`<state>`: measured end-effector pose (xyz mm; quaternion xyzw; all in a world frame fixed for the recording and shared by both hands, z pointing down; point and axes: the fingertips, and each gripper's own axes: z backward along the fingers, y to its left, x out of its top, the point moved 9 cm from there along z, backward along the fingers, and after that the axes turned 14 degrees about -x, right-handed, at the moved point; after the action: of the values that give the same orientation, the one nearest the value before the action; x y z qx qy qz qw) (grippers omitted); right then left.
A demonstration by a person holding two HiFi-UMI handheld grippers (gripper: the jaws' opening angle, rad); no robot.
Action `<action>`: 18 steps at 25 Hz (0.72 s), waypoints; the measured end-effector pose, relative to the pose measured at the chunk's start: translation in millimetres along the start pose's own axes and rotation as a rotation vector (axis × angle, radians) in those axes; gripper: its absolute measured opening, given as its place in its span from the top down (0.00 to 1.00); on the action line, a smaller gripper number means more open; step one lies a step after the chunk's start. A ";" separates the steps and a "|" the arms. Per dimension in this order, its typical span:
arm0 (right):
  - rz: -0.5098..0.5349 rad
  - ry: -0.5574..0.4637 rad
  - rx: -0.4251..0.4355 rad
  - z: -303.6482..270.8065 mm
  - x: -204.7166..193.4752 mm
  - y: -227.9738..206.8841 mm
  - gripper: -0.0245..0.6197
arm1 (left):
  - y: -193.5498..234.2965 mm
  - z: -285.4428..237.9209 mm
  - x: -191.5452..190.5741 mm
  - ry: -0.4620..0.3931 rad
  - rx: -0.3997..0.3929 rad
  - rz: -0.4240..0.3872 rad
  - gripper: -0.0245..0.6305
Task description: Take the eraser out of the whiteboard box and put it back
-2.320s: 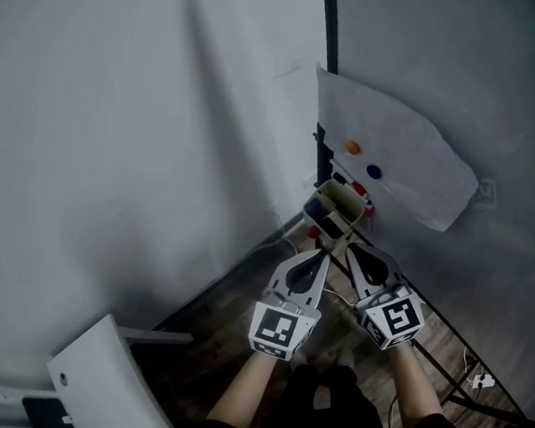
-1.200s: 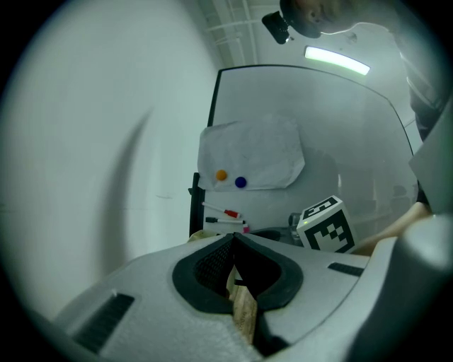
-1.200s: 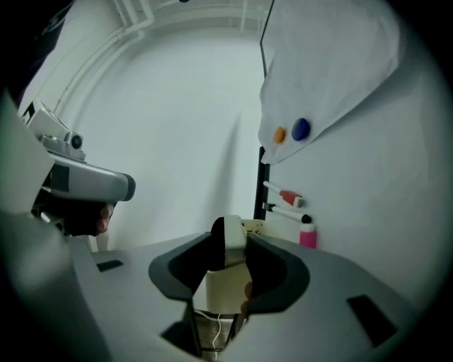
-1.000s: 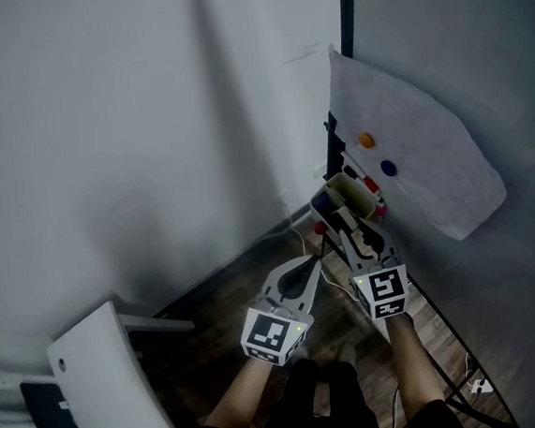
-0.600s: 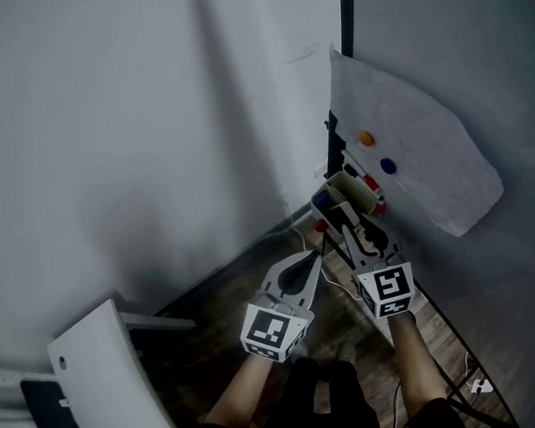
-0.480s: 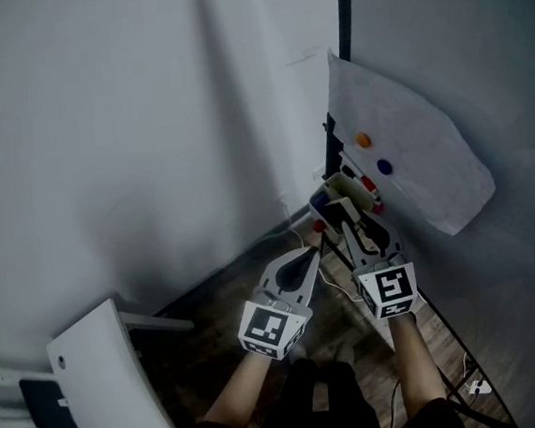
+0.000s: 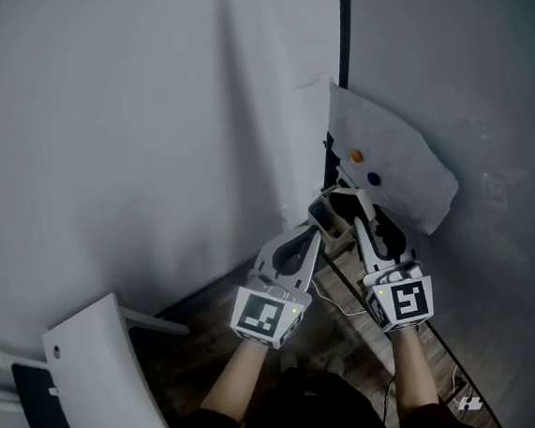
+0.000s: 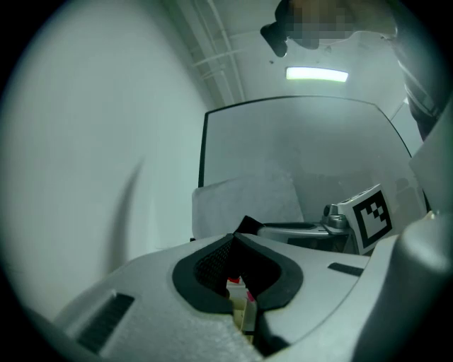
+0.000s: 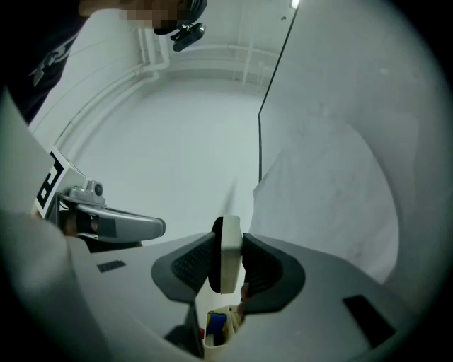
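My right gripper (image 9: 225, 256) is shut on the eraser (image 9: 228, 263), a white block with a dark felt face, held upright between the pads. Just below it sits the cream whiteboard box (image 9: 216, 327) with a blue item inside. In the head view the right gripper (image 7: 355, 211) reaches over the box (image 7: 328, 216) mounted at the whiteboard's lower left corner. My left gripper (image 7: 313, 237) hovers beside the box on its left, shut with nothing in it. In the left gripper view, its pads (image 8: 221, 260) meet at the tip above the box (image 8: 245, 312).
A sheet of paper (image 7: 391, 173) hangs on the whiteboard under an orange magnet (image 7: 356, 156) and a blue magnet (image 7: 373, 178). The board's black frame (image 7: 348, 50) runs upward. A white chair (image 7: 94, 371) stands at lower left. Cables (image 7: 337, 300) lie on the wooden floor.
Both grippers have risen. The right one, earlier down in the box, now holds the eraser above it; the left has come up alongside.
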<state>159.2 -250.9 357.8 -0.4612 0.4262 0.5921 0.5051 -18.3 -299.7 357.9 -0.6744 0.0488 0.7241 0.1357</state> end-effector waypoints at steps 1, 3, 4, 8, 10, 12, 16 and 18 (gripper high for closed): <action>0.000 -0.018 0.000 3.1 5.7 -0.4 0.80 | -1.3 -0.1 6.4 -0.010 0.000 -0.018 0.96; 0.007 -0.047 -0.005 10.0 16.8 -1.3 0.80 | -4.5 0.8 17.2 -0.023 -0.002 -0.043 0.96; 0.010 -0.065 -0.003 13.7 22.6 -1.3 0.80 | -6.7 1.7 22.9 -0.029 -0.001 -0.049 0.96; 0.014 -0.136 -0.008 25.2 46.8 -3.4 0.80 | -11.6 5.5 45.9 -0.065 0.006 -0.073 0.96; 0.005 -0.168 -0.011 27.1 56.3 -7.6 0.80 | -13.0 4.5 53.9 -0.084 0.006 -0.099 0.96; 0.010 -0.193 -0.009 30.3 63.3 -10.2 0.80 | -16.5 4.8 59.6 -0.095 0.003 -0.122 0.96; 0.012 -0.229 -0.012 38.6 77.9 -10.1 0.80 | -20.9 12.2 70.3 -0.109 0.000 -0.157 0.96; -0.003 -0.244 -0.006 40.3 82.0 -9.9 0.80 | -20.7 14.7 74.7 -0.122 0.003 -0.167 0.96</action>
<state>159.1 -193.7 285.9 -0.3880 0.3591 0.6444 0.5525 -31.1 -266.3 287.6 -0.6305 -0.0150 0.7500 0.1995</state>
